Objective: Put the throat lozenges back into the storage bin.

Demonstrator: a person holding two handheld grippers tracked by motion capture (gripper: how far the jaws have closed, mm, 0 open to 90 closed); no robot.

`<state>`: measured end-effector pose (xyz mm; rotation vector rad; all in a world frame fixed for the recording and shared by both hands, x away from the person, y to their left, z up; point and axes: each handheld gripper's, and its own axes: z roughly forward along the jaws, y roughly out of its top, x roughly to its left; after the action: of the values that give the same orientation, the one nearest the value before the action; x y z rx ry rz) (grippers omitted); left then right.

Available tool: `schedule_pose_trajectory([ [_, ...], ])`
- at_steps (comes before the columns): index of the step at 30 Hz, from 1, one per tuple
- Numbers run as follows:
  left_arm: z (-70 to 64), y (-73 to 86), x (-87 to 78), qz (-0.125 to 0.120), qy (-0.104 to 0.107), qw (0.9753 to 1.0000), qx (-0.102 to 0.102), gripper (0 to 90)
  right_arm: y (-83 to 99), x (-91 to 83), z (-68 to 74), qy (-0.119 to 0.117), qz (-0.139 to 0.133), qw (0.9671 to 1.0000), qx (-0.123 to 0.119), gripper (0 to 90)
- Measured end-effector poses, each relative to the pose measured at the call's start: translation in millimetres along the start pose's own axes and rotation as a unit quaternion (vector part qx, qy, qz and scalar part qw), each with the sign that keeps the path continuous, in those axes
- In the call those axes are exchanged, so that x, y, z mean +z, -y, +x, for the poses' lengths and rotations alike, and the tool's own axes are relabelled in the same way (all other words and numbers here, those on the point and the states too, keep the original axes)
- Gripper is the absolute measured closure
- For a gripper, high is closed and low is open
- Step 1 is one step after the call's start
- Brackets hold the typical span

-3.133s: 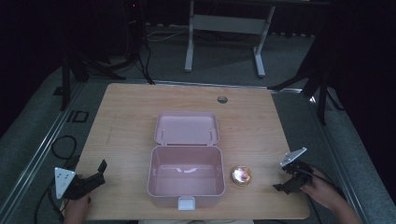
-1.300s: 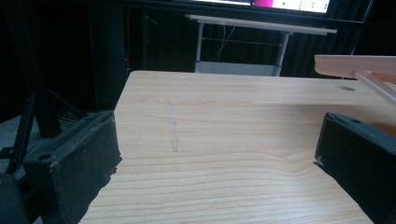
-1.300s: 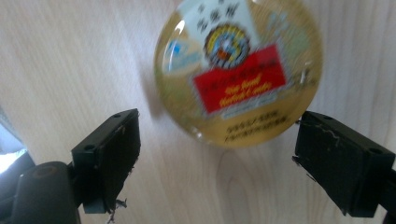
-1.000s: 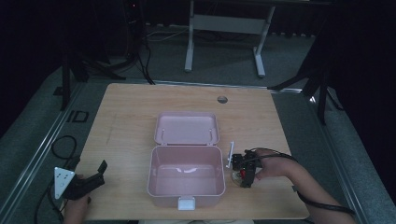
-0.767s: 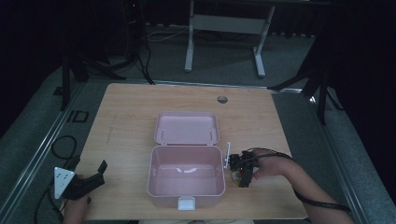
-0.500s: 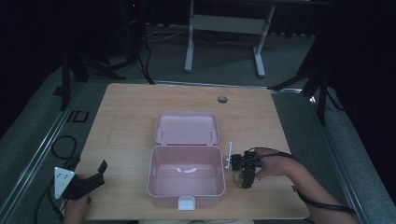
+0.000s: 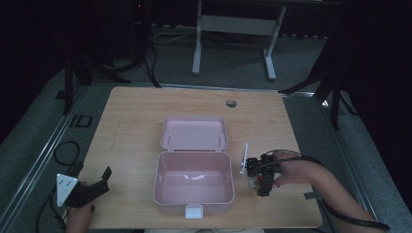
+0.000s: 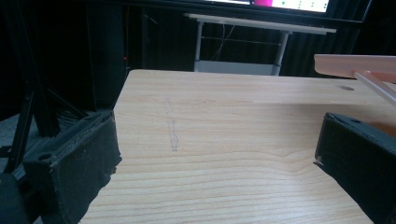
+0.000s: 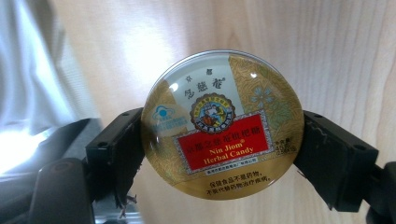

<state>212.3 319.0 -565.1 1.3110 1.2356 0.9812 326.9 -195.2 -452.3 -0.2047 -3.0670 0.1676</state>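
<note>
A round gold candy tin (image 9: 223, 123) with a red "Nin Jiom Herbal Candy" label lies on the wooden table (image 7: 131, 126), just right of an open pink box (image 7: 158, 179). My right gripper (image 7: 259, 177) points down over the tin (image 7: 252, 185). In the right gripper view the right gripper (image 9: 223, 154) has both black jaws pressed against the tin's sides. The box's lid (image 7: 194, 133) lies flat behind it. My left gripper (image 7: 92, 171) rests at the table's front left corner. Its jaws stand wide apart, and nothing is inside the left gripper (image 8: 217, 163).
The pink lid's edge (image 8: 355, 63) juts in at the upper right of the left gripper view. A cable hole (image 7: 231, 103) sits near the table's far edge. A desk frame (image 7: 233, 24) stands on the floor beyond. A cable loop (image 7: 63, 150) lies left of the table.
My right gripper came in from the table's right edge to the candy tin and has settled over it with its jaws on the tin's sides. The left gripper has not moved.
</note>
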Motion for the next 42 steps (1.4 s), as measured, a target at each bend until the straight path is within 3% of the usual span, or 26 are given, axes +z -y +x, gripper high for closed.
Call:
schedule_pose_trajectory([
  [7,0.1,-0.1,0.1,0.0,-0.001,1.0,-0.001,0.3,1.6,-28.3,11.1,-0.008,0.002,1.0,-0.003,20.1],
  [10,0.0,-0.1,0.2,0.001,-0.001,1.0,-0.001,0.3,0.5,-43.6,15.3,0.007,-0.005,1.0,-0.001,20.1],
  [17,0.1,-0.1,0.3,0.0,-0.001,1.0,-0.002,0.3,-10.5,-69.2,25.5,0.009,-0.012,0.9998,-0.013,20.1],
  [23,0.1,-0.1,0.1,0.0,0.0,1.0,-0.001,0.3,-27.4,-78.2,32.2,0.023,-0.017,0.9988,-0.04,20.1],
  [33,0.3,-0.2,0.2,0.001,0.001,1.0,-0.003,0.3,-63.3,-90.1,42.1,-0.001,-0.041,0.9959,-0.081,20.1],
  [42,0.6,-0.1,-0.1,0.0,0.005,1.0,-0.003,0.3,-99.2,-88.1,48.6,0.0,-0.041,0.9933,-0.108,20.1],
])
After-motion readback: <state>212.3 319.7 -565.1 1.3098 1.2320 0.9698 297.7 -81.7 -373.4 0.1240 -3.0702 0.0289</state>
